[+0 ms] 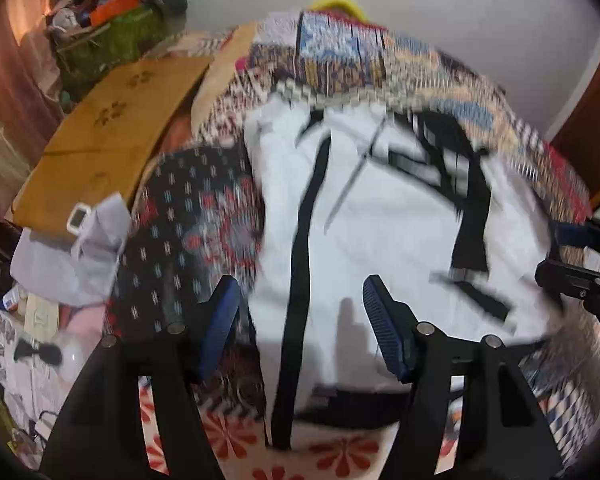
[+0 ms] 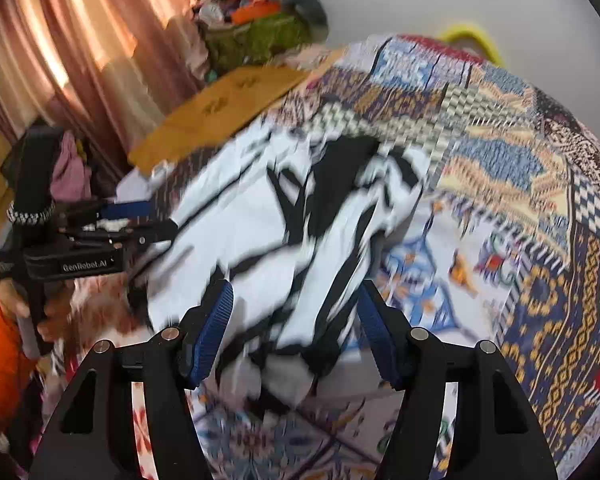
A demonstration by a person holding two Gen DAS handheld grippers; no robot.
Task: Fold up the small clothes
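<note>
A small white garment with black stripes (image 1: pixel 384 232) lies spread on a patchwork bedspread (image 1: pixel 340 60). In the right wrist view the garment (image 2: pixel 260 240) is bunched and blurred by motion. My left gripper (image 1: pixel 300 300) is open, its blue pads just above the garment's near edge, holding nothing. My right gripper (image 2: pixel 296 304) is open over the garment's near right corner, holding nothing. The left gripper also shows from the side in the right wrist view (image 2: pixel 140 216), at the garment's left edge. The right gripper's body shows at the right edge of the left wrist view (image 1: pixel 580 276).
A brown cardboard sheet (image 1: pixel 108 132) lies at the bed's far left. A pale cloth with a small device (image 1: pixel 76 240) sits by it. A green basket of clutter (image 2: pixel 256 36) and pink curtains (image 2: pixel 80 60) stand behind. A yellow ring (image 2: pixel 472 40) lies at the far edge.
</note>
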